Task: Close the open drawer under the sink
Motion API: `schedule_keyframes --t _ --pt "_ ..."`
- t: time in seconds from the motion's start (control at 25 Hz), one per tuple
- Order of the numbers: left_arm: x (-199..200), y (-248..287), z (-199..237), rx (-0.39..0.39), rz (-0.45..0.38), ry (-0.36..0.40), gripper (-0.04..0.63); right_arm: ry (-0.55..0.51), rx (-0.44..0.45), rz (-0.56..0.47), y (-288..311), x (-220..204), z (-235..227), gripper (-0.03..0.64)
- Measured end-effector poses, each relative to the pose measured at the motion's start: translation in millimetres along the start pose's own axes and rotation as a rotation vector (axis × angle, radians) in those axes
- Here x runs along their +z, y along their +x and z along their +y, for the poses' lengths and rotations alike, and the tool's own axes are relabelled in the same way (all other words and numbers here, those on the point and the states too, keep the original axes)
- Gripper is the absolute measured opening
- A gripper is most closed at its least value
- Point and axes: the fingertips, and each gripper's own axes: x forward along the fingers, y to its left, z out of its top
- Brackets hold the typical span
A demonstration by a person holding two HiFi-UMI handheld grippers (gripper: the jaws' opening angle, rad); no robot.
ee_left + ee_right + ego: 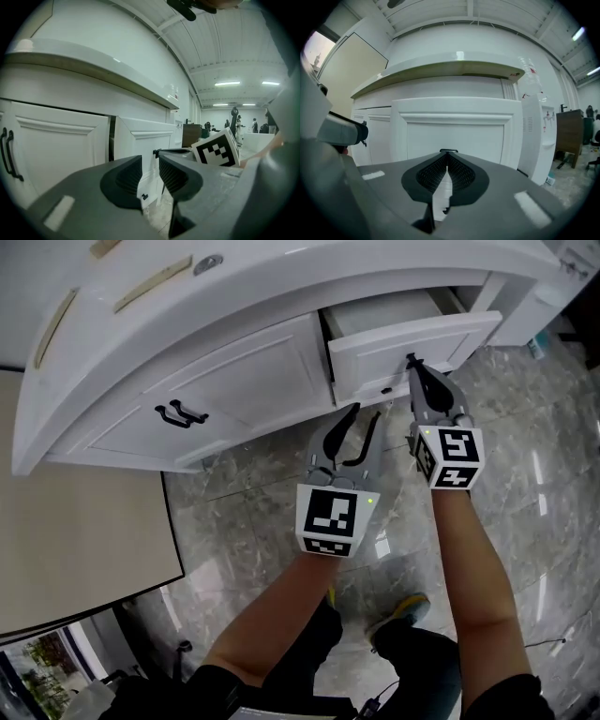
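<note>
Plainly, the drawer (412, 338) stands pulled out beneath the surface's (281, 296) front edge, near its right end, so we judge the closing barely begun. Our right tool (412, 367), jaws together, sets its tips against the drawer front by the handle (449, 151). Our left tool (366, 418) hangs just beside, jaws apart, holding nothing.

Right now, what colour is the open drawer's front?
The drawer front is white, clearest in the right gripper view.

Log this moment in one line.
drawer: open | right gripper: jaws shut, tips at drawer front | left gripper: jaws open, empty
</note>
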Motion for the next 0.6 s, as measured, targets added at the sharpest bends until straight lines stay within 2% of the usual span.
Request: schedule_keyframes --t 0.28,0.44,0.6 --pt "0 -1 9 -0.005 0.013 0.02 0.103 -0.006 0.018 0.008 30 7 -1 0.032" --pt "4 0 16 0.017 -0.015 0.025 0.103 0.002 0.011 0.001 39 7 -2 0.031" --pt "5 14 22 0.051 -0.033 0.066 0.1 0.003 0.007 -0.004 54 11 -2 0.031"
